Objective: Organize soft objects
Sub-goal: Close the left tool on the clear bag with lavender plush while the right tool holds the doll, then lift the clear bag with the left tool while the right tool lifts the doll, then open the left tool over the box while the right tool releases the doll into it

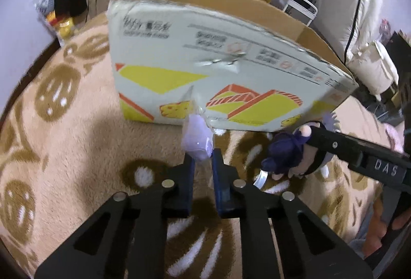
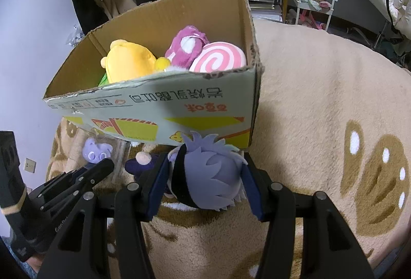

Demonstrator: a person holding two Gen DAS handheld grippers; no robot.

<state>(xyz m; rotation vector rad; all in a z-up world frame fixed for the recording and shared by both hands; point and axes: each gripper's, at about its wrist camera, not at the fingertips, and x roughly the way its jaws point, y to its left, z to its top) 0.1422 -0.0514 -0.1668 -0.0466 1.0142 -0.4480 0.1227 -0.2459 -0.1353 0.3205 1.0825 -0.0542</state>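
My right gripper (image 2: 203, 181) clamps a soft doll with spiky lavender hair and a navy outfit (image 2: 205, 176); my left gripper (image 1: 202, 163) pinches a small pale-purple plush in clear wrapping (image 1: 196, 136). Beyond, the open cardboard box (image 2: 154, 109) on the beige rug holds yellow, magenta and pink-swirl plushies (image 2: 218, 57).

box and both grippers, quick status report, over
Left gripper shut on small purple toy. Right gripper shut on spiky-haired doll. Cardboard box open just ahead, already holding three plushies. Its near wall stands between toys and opening.
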